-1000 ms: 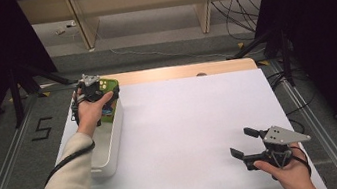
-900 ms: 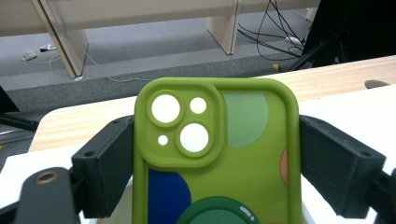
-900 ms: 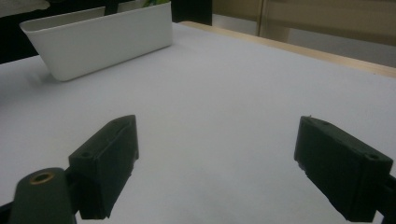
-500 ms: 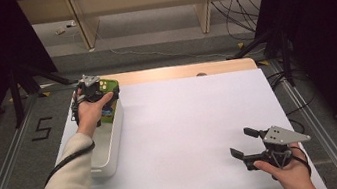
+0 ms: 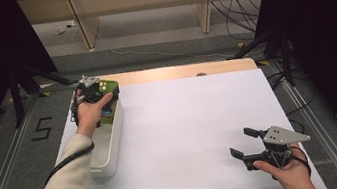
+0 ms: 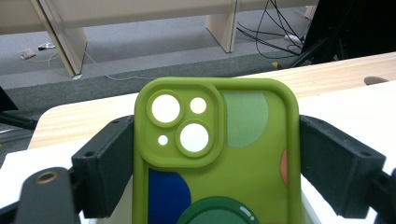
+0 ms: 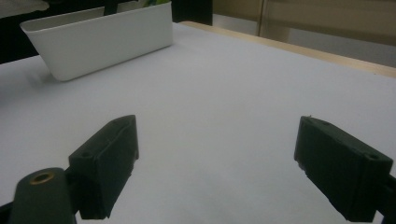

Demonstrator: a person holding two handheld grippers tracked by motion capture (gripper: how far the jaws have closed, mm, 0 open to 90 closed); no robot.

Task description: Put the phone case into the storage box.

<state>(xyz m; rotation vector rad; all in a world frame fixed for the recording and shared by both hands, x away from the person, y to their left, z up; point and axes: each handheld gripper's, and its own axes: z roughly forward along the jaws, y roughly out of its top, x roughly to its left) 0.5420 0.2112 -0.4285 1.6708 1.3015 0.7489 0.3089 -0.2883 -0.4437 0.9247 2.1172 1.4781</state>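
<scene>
Two claws: left gripper [image 6: 215, 154] has jaws clamped on green phone case [image 6: 212, 154] by long edges, over far end of white bin [image 5: 108, 144]. Right gripper [image 7: 219, 163] wide apart, empty, resting on white table [image 5: 191, 121]. Judgement: keep squeeze even, lift straight so case clears rim w/o twisting.

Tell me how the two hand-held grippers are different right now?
The left hand-held gripper clamps a green phone case over the white bin; the right hand-held gripper holds nothing. Left jaws press the case's sides; right jaws stand wide apart above the white table. Both have black jaws.
</scene>
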